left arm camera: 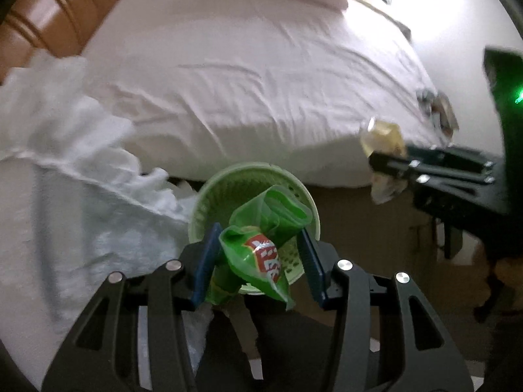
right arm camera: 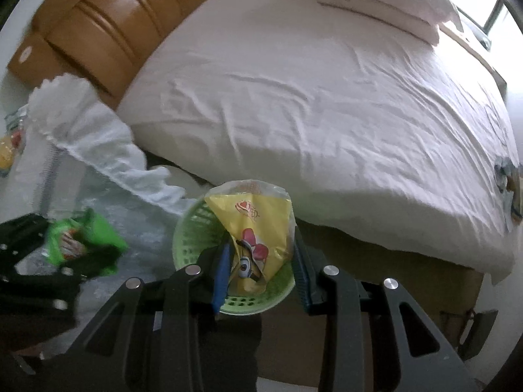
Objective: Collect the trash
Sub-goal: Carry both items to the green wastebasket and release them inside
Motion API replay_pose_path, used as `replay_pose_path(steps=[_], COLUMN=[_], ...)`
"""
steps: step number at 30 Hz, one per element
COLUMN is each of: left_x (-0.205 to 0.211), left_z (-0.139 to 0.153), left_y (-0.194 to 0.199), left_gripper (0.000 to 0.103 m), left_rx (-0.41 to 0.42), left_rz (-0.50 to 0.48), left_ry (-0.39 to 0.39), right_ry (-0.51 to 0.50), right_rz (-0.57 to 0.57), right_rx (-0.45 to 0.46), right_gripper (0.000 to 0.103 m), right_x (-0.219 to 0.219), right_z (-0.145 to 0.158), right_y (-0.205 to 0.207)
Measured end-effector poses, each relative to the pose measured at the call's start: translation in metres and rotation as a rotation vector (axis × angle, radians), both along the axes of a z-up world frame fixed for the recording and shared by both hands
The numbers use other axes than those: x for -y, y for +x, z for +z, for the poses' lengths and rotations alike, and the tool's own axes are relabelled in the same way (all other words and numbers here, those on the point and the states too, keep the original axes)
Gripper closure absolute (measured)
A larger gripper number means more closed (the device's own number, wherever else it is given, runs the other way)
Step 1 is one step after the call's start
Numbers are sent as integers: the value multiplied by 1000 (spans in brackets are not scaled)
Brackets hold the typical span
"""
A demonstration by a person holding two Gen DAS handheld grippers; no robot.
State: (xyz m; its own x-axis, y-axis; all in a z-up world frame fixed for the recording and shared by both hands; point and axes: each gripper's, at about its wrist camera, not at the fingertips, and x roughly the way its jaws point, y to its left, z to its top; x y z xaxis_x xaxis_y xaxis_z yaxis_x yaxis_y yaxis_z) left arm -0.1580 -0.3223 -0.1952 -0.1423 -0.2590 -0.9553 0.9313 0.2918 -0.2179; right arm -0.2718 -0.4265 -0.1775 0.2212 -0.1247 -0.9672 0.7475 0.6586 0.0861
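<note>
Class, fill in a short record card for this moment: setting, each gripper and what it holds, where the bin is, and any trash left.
Setting: beside a bed with a white sheet and a wooden headboard
Left gripper: shut on green wrapper
Right gripper: shut on yellow wrapper
Bin: green basket on the floor by the bed, under both grippers
Wrappers: both above the bin, not yet dropped
Trash left: some small item near the bed's edge, too blurred to identify
</note>
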Motion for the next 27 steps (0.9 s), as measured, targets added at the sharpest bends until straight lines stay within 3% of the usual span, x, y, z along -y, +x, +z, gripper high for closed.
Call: replay_pose_path(steps=[4, 8, 13, 18, 21, 23, 27], left_x=[12, 12, 10, 5, -2, -7, -16], left_z=[-28, -42, -46, -37, -22, -8, 12], left_y=[-16, -25, -29, -24, -15, -8, 4], left_gripper=[55, 33, 22, 21, 20, 11, 10], left_rx=[-13, -9, -5, 8, 40, 77, 106], left_rz=[-28, -32, -22, 17, 55, 86, 124], left_ry=[62, 107, 112, 116, 79, 43, 4], right_ry=[22, 43, 60, 71, 82, 93, 115], right_rz=[-18, -12, -4, 3, 15, 26, 47], right_rx=[-13, -19, -25, -33, -42, -48, -63], right_gripper=[69, 69, 69, 69, 69, 69, 69], right_x=[10, 11, 12, 8, 5, 1, -9], right_z=[-13, -22, -30, -37, -42, -47, -60], right_y=[-16, -21, -23, -21, -18, -15, -7])
